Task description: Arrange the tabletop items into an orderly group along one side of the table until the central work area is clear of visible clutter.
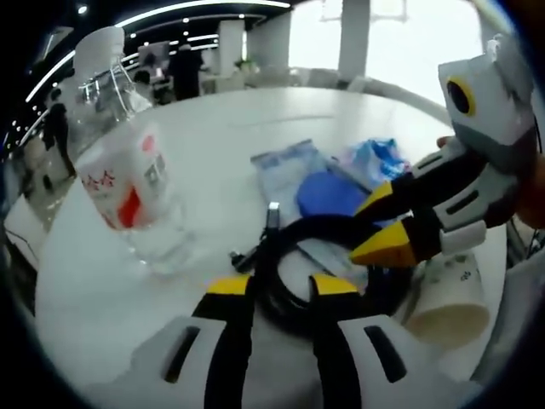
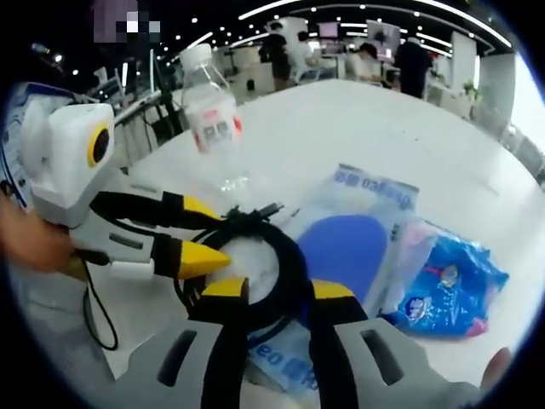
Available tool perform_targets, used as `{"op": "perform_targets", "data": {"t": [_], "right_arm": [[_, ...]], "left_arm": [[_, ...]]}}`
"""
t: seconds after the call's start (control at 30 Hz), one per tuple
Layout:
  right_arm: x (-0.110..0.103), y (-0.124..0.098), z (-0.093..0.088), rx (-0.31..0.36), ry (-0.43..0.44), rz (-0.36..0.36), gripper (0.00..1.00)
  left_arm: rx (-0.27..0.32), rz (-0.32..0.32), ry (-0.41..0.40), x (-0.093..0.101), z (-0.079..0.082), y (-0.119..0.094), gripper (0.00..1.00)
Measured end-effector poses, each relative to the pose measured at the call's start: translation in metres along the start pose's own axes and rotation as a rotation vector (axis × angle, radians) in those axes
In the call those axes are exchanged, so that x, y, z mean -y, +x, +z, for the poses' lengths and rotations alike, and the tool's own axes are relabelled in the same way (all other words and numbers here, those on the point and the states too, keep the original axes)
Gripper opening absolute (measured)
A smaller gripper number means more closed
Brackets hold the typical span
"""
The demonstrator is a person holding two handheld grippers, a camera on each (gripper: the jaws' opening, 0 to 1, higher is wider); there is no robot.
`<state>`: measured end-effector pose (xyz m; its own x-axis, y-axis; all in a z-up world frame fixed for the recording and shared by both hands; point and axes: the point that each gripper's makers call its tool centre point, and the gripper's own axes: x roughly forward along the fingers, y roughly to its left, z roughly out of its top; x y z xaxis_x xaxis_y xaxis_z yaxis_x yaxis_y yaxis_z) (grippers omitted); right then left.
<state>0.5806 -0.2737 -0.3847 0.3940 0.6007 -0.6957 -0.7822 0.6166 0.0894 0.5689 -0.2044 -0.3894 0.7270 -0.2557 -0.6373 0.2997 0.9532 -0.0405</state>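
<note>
Cable coil (image 2: 255,256) is straddled by both parted claws, left claw (image 1: 281,285) and right claw (image 2: 279,290); loops should be pinched together before being dragged aside past the bottle (image 1: 136,192).

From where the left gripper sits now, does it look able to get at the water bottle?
Probably yes. The left gripper is at the black cable coil, and the water bottle stands beside it on bare table with nothing between; it would have to leave the cable first.

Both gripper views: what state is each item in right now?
Water bottle: upright, capped.
Black cable: coiled, lying over the packets.
Paper cup: tipped on its side.
Blue packet: lying flat, sealed.
Left gripper: open around the cable.
Right gripper: open around the cable.
</note>
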Motion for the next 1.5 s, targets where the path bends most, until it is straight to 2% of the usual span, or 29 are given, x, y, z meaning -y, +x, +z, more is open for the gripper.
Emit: {"op": "perform_targets", "data": {"t": [0.43, 0.57, 1.03, 1.5], "right_arm": [[0.003, 0.001, -0.001, -0.008, 0.005, -0.022, 0.19], [0.006, -0.002, 0.003, 0.005, 0.001, -0.028, 0.09], [0.007, -0.004, 0.004, 0.004, 0.033, -0.03, 0.06], [0.011, -0.013, 0.011, 0.041, 0.049, -0.037, 0.06]], "left_arm": [[0.015, 0.046, 0.043, -0.008, 0.003, 0.001, 0.1], [0.018, 0.052, 0.057, -0.011, 0.005, 0.001, 0.06], [0.031, 0.054, 0.046, -0.011, 0.012, -0.001, 0.04], [0.075, 0.052, 0.059, -0.009, 0.032, -0.01, 0.04]]}}
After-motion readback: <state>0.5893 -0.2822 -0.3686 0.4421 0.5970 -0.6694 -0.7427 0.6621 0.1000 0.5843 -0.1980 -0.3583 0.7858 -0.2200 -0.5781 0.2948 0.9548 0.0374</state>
